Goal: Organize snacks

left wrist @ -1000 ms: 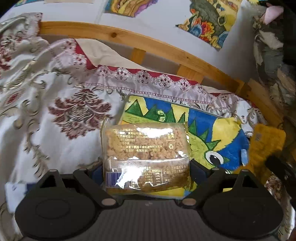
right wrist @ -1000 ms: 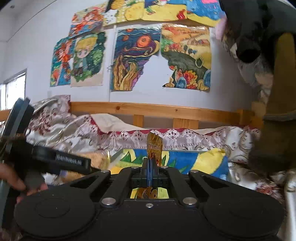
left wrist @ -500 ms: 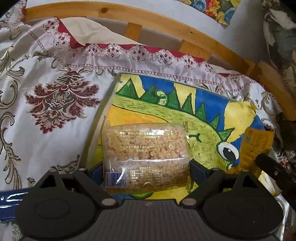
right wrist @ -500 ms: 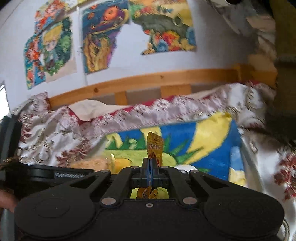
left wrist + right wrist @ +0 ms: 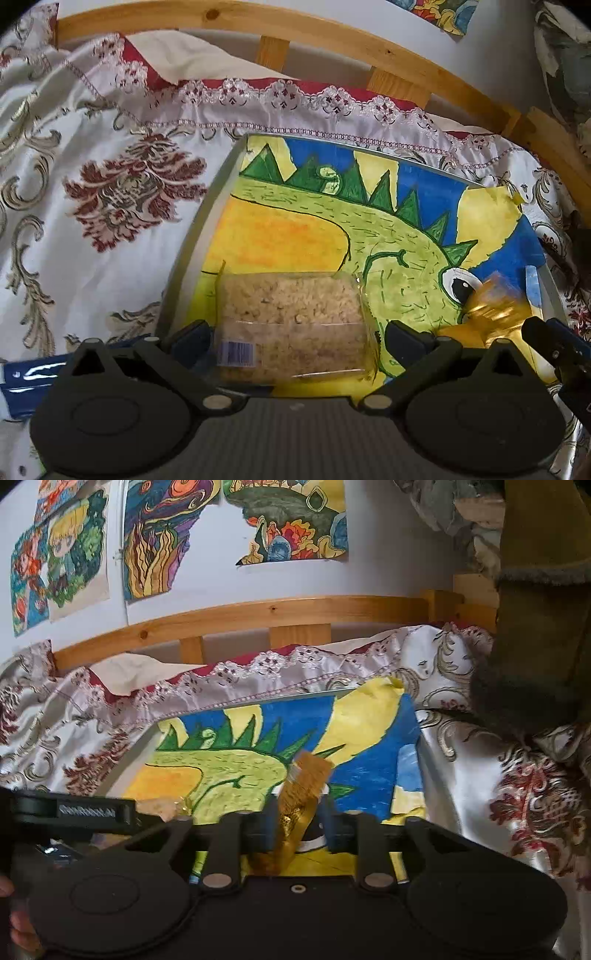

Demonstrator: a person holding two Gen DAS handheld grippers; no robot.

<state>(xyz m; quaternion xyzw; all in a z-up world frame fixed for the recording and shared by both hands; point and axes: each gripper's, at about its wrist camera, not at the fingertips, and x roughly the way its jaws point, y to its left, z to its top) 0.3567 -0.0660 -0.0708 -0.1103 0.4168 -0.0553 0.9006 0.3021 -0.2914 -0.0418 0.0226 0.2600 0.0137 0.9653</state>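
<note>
Two hand-held grippers have just been opening over the shallow dinosaur-painted tray: the left hand-held gripper stands wide around the clear packet of puffed-grain snack, the right hand-held gripper partly parted beside the tilted golden foil snack packet.

A clear packet of puffed-grain snack lay in the dinosaur-painted tray on the bed, a crinkled gold snack wrapper to its right.

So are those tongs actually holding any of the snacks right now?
No. Both tongs have just opened: the puffed-grain packet lies between the left tongs, the gold packet loose between the right tongs.
</note>
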